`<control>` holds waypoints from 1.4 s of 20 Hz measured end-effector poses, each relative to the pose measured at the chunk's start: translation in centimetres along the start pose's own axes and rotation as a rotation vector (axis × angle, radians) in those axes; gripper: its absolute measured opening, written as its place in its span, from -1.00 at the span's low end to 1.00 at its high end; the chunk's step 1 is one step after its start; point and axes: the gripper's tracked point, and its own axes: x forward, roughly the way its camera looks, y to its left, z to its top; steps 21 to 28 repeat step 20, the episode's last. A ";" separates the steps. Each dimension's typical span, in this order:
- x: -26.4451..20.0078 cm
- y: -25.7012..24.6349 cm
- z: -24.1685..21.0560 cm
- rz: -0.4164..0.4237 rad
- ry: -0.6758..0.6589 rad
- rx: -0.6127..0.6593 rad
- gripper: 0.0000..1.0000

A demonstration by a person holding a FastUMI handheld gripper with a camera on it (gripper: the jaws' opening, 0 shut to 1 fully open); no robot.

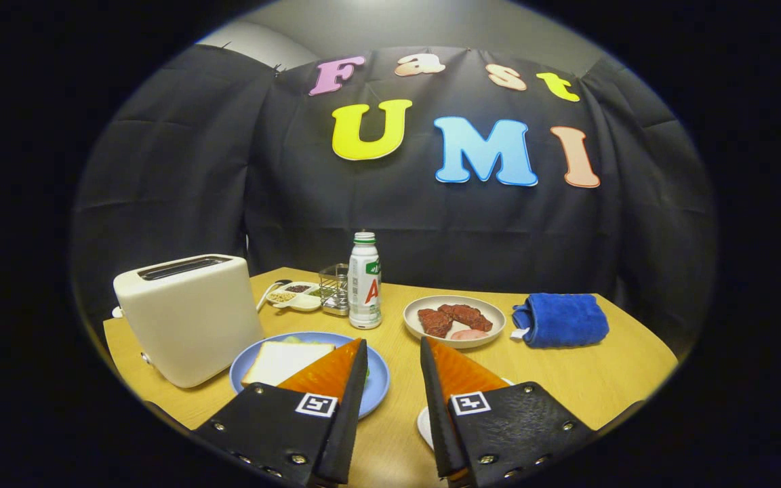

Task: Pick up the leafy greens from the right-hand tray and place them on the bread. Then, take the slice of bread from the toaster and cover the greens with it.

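The toaster (pixel 190 315) stood at ten o'clock, its slot seemingly bare. At eleven, bread (pixel 282 360) on the blue plate (pixel 373 379) showed green at its edges, perhaps the greens. The fingers (pixel 394 379) stood apart, holding nothing.
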 end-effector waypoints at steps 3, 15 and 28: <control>-0.8 -2.4 0.1 -0.037 -0.017 0.018 -0.07; -3.0 -10.3 0.6 -0.148 -0.075 0.013 -0.07; -4.0 -13.6 1.3 -0.142 -0.106 0.032 -0.07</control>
